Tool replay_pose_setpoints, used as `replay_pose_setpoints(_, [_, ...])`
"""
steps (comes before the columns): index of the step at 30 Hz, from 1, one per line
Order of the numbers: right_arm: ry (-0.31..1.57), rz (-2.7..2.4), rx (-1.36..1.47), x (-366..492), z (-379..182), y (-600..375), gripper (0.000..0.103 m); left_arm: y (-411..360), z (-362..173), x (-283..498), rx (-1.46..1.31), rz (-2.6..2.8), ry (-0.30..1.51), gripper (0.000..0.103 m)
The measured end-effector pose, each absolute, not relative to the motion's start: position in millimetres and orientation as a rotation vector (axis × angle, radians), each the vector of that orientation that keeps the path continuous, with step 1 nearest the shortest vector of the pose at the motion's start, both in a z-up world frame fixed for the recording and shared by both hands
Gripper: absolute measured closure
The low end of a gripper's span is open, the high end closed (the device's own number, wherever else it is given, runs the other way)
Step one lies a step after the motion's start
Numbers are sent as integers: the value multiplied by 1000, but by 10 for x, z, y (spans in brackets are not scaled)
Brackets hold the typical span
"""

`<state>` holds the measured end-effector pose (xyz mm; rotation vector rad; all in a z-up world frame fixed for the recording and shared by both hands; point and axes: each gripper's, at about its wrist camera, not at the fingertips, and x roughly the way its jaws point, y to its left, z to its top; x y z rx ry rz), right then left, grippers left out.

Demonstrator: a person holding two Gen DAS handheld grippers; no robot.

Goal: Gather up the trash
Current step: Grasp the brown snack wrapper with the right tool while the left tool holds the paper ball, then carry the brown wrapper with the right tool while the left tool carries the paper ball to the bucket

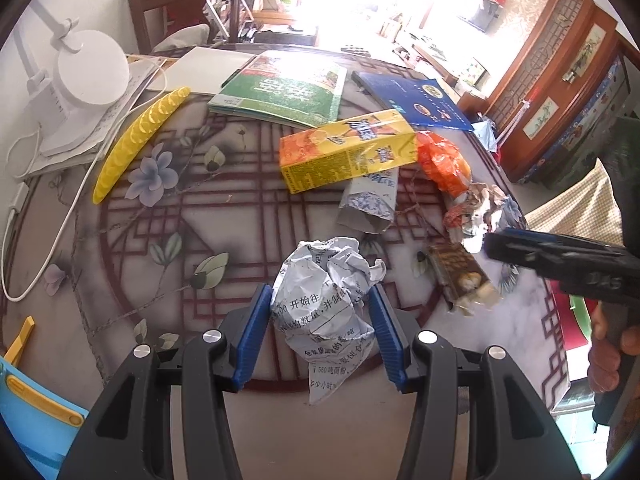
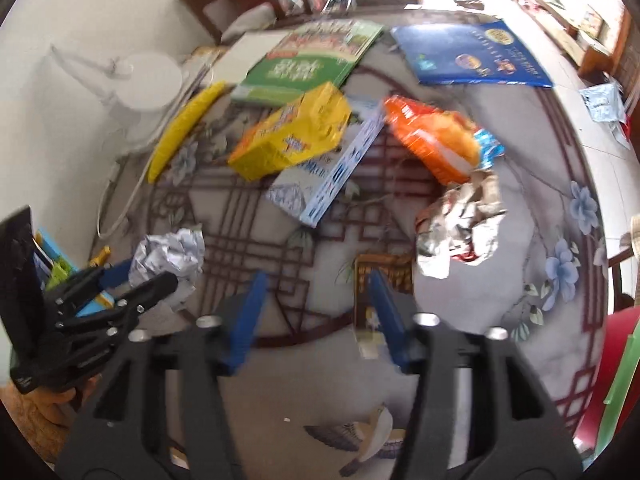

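My left gripper [image 1: 322,300] is shut on a crumpled ball of printed white paper [image 1: 326,280], also seen at the left of the right wrist view [image 2: 170,256]. My right gripper [image 2: 316,284] is open and empty, just above the table; a brown snack wrapper [image 2: 382,276] lies by its right finger. More trash lies beyond: a yellow-orange carton [image 1: 348,148], a flattened white-blue box [image 1: 370,200], an orange snack bag [image 1: 442,162] and a crumpled wrapper [image 2: 460,228].
The round patterned table [image 1: 160,232] also holds a green book [image 1: 280,88], a blue book [image 1: 412,100], a yellow banana-shaped toy [image 1: 138,140], a white lamp [image 1: 88,72] with its cable, and papers. A blue container [image 1: 32,404] sits at the near left. A chair [image 1: 184,8] stands behind.
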<state>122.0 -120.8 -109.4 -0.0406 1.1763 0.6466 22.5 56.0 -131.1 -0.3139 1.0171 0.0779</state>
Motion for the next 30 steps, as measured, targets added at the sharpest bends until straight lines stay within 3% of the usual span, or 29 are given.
replay_pose_setpoints(3, [1161, 566, -43, 1262, -1105, -1296, 49, 606, -1317, 232, -322, 91, 1016, 55])
replay_pose_setpoints(10, [1321, 455, -106, 1356, -1751, -1361, 49, 565, -1327, 284, -308, 69, 1019, 55])
replay_pose_setpoints(18, [1331, 435, -154, 1337, -2004, -1297, 53, 500, -1305, 322, -294, 52, 1018, 55])
replay_pose_setpoints(30, [1119, 469, -1, 1118, -1163, -1530, 54, 354, -1012, 351, -282, 45, 941, 55])
